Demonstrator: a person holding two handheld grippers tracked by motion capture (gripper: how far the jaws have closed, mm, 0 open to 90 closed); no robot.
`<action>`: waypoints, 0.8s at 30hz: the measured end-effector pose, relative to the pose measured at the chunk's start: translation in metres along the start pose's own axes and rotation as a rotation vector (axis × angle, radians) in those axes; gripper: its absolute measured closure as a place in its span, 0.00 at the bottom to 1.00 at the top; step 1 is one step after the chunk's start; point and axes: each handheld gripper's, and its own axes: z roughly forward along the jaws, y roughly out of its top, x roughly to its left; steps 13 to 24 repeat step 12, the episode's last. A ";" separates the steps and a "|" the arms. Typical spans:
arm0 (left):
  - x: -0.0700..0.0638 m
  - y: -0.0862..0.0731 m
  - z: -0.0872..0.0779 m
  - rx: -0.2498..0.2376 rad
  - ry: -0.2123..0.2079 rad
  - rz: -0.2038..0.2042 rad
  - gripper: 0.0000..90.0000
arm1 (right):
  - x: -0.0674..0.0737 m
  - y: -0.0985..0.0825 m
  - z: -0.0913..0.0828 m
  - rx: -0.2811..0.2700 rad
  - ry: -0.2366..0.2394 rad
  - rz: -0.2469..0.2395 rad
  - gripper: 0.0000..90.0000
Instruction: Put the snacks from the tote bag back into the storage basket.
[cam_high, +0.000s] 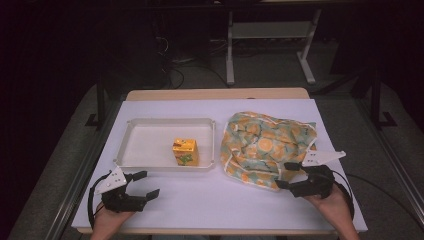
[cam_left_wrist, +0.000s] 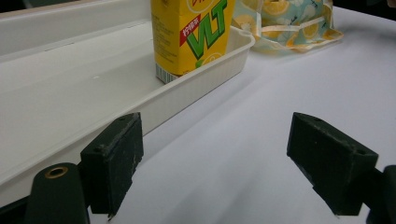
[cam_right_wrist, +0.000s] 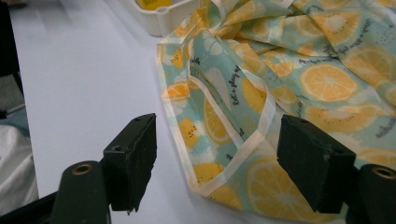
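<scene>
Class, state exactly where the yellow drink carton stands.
In the high view, the yellow drink carton stands upright in the white tray, near its front right corner, left of the fruit-print bag.

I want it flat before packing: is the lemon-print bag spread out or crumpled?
Crumpled. The bag lies in rumpled folds beside the tray, its trimmed edge doubled over.

green "vlt" on yellow carton (cam_left_wrist: 191, 35), script lettering on fruit-print cloth (cam_right_wrist: 289, 70)
</scene>
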 end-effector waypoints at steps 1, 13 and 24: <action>-0.001 0.000 0.000 -0.003 -0.002 0.001 0.20 | 0.001 -0.003 -0.001 -0.014 0.007 0.010 0.31; 0.000 0.001 0.000 0.002 -0.006 0.010 0.20 | 0.008 -0.011 -0.002 -0.022 -0.029 0.003 0.29; 0.000 0.001 0.000 0.002 -0.006 0.010 0.20 | 0.008 -0.011 -0.002 -0.022 -0.029 0.003 0.29</action>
